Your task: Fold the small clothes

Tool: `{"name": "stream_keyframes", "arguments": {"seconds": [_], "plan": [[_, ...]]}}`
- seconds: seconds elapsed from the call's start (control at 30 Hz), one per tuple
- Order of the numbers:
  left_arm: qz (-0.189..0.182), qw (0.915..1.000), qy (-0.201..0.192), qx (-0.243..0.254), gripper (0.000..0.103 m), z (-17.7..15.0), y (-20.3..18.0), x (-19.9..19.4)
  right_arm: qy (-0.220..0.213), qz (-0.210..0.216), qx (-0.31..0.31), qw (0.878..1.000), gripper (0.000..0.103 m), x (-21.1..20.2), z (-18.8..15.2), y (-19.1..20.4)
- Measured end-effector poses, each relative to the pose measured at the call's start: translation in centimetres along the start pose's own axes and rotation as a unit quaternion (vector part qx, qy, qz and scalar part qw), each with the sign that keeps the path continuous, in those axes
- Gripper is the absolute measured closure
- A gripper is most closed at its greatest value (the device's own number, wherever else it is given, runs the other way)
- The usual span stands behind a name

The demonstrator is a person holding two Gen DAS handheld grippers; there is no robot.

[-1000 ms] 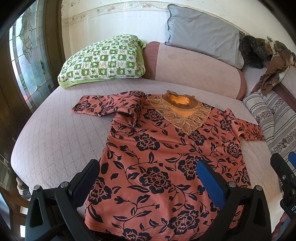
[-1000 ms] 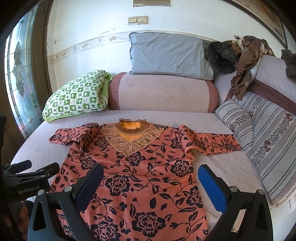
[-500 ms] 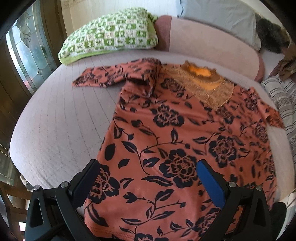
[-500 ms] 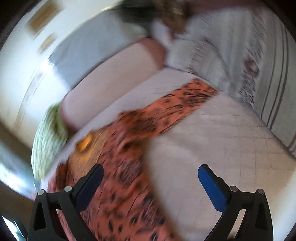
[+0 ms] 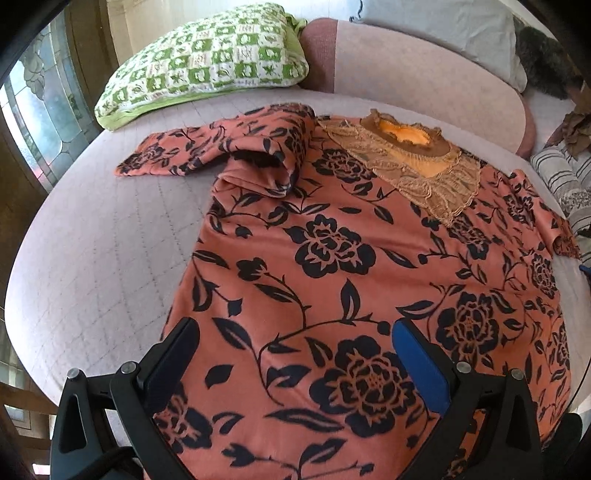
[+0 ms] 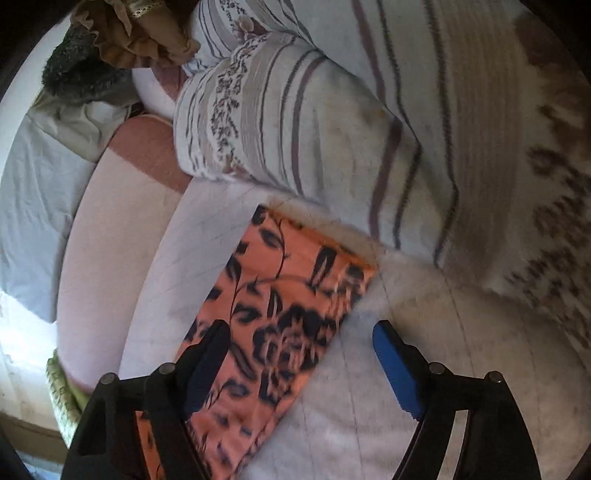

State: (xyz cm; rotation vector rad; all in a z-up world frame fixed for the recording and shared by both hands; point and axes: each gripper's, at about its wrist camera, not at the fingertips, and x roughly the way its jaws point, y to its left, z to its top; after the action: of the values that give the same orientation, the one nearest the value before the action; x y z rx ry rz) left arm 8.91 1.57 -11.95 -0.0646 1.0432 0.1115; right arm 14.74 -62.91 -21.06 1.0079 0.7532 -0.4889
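Note:
An orange blouse with black flowers (image 5: 332,266) lies flat, front up, on the pink quilted bed (image 5: 92,258). Its lace collar (image 5: 413,166) points to the far side. Its left sleeve (image 5: 221,151) is partly folded over itself. My left gripper (image 5: 291,354) is open and empty, just above the blouse's lower left part. My right gripper (image 6: 299,354) is open and empty, over the end of the blouse's right sleeve (image 6: 288,302), which lies flat near a striped cushion.
A green checked pillow (image 5: 207,59) and a pink bolster (image 5: 406,74) lie at the far side of the bed. A grey pillow (image 5: 443,22) is behind them. Striped cushions (image 6: 332,110) and a pile of brown clothes (image 6: 140,33) border the right side.
My left gripper has moved forward and lower over the blouse. My right gripper has swung right and rolled, from facing the whole blouse to hovering over the right sleeve's end.

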Motion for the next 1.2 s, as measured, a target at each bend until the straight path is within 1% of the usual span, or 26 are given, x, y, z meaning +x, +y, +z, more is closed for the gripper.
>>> {"name": "stream_keyframes", "arguments": {"seconds": [0.07, 0.1, 0.13, 0.17, 0.2, 0.23, 0.27, 0.37, 0.47, 0.5, 0.53, 0.57, 0.6, 0.67, 0.7, 0.73, 0.77, 0.83, 0.87, 0.9, 0.93, 0.97, 1.0, 1.03, 1.07, 1.2], "plan": [[-0.003, 1.0000, 0.004, 0.000, 0.000, 0.1, 0.0, 0.7, -0.004, -0.023, -0.015, 1.000, 0.023, 0.6, 0.4, 1.0], [-0.004, 1.0000, 0.005, 0.000, 0.000, 0.1, 0.0, 1.0, -0.005, -0.036, -0.023, 0.999, 0.032, 1.0, 0.4, 1.4], [-0.004, 1.0000, 0.006, 0.000, 0.000, 0.0, 0.0, 1.1, -0.004, -0.059, -0.038, 0.998, 0.039, 1.4, 0.6, 2.0], [-0.004, 1.0000, 0.007, -0.002, 0.000, 0.0, 0.1, 1.3, -0.004, -0.077, -0.051, 0.996, 0.054, 1.7, 0.8, 2.5], [-0.005, 1.0000, 0.007, -0.003, 0.000, -0.1, 0.2, 1.4, -0.002, -0.092, -0.064, 0.994, 0.079, 2.1, 1.1, 3.0], [-0.006, 1.0000, 0.005, -0.006, 0.000, -0.2, 0.4, 1.4, 0.003, -0.091, -0.070, 0.993, 0.085, 2.3, 1.2, 3.3], [-0.006, 1.0000, 0.003, -0.007, 0.000, -0.2, 0.6, 1.2, 0.004, -0.079, -0.074, 0.994, 0.094, 2.1, 1.3, 3.8], [-0.013, 0.9997, -0.010, -0.020, 0.000, -0.1, 1.6, 0.7, -0.021, -0.022, -0.131, 0.991, 0.094, -0.9, -0.1, 8.7], [-0.024, 0.9986, -0.019, -0.044, 0.000, -0.1, 3.0, 0.3, -0.039, 0.061, -0.191, 0.979, 0.094, -5.6, -3.5, 15.4], [-0.028, 0.9980, -0.021, -0.054, 0.000, -0.1, 3.6, 0.1, -0.039, 0.100, -0.215, 0.971, 0.094, -7.6, -5.6, 18.5], [-0.029, 0.9976, -0.023, -0.059, 0.000, -0.2, 4.0, -0.1, -0.039, 0.128, -0.230, 0.964, 0.094, -9.1, -7.4, 20.6], [-0.032, 0.9970, -0.027, -0.065, 0.000, -0.3, 4.5, -0.4, -0.035, 0.165, -0.245, 0.955, 0.094, -10.9, -9.9, 23.2], [-0.034, 0.9966, -0.032, -0.069, 0.000, -0.3, 4.9, -0.7, -0.029, 0.190, -0.254, 0.948, 0.094, -11.9, -11.9, 25.0], [-0.034, 0.9958, -0.040, -0.075, 0.000, -0.5, 5.7, -1.4, -0.013, 0.247, -0.276, 0.929, 0.094, -13.9, -17.4, 29.4], [-0.033, 0.9953, -0.045, -0.080, 0.000, -0.6, 6.2, -1.8, -0.004, 0.263, -0.282, 0.923, 0.094, -14.4, -20.0, 30.4], [-0.032, 0.9941, -0.052, -0.089, 0.000, -0.8, 6.9, -2.3, 0.009, 0.274, -0.294, 0.915, 0.092, -14.7, -23.2, 31.8], [-0.033, 0.9932, -0.055, -0.097, 0.000, -0.9, 7.5, -2.6, 0.025, 0.274, -0.311, 0.910, 0.090, -14.1, -26.4, 33.0], [-0.035, 0.9917, -0.056, -0.110, 0.000, -1.1, 8.5, -2.8, 0.080, 0.269, -0.322, 0.904, 0.065, -10.8, -30.9, 34.1], [-0.036, 0.9913, -0.053, -0.115, 0.000, -1.1, 8.9, -2.7, 0.103, 0.257, -0.332, 0.902, 0.017, -8.8, -32.9, 34.3], [-0.038, 0.9910, -0.051, -0.118, 0.000, -1.2, 9.1, -2.7, 0.122, 0.237, -0.342, 0.901, 0.004, -6.7, -34.8, 33.8], [-0.039, 0.9908, -0.050, -0.119, 0.000, -1.2, 9.4, -2.7, 0.148, 0.217, -0.347, 0.900, 0.004, -4.7, -36.3, 32.9], [-0.037, 0.9909, -0.052, -0.119, 0.000, -1.3, 9.5, -2.9, 0.181, 0.211, -0.343, 0.898, 0.004, -3.3, -37.2, 31.7], [-0.036, 0.9909, -0.055, -0.117, 0.000, -1.4, 9.6, -3.0, 0.205, 0.207, -0.323, 0.900, 0.005, -2.7, -37.5, 29.8], [-0.035, 0.9909, -0.057, -0.117, 0.000, -1.4, 9.8, -3.0, 0.204, 0.203, -0.314, 0.905, 0.005, -2.8, -37.2, 28.5], [-0.036, 0.9909, -0.056, -0.117, 0.000, -1.4, 9.8, -3.0, 0.191, 0.199, -0.308, 0.911, 0.005, -3.3, -36.2, 27.0], [-0.052, 0.9906, -0.053, -0.115, 0.000, -0.4, 8.9, -2.2, 0.150, 0.183, -0.263, 0.935, 0.005, -4.9, -31.0, 22.2]]}}
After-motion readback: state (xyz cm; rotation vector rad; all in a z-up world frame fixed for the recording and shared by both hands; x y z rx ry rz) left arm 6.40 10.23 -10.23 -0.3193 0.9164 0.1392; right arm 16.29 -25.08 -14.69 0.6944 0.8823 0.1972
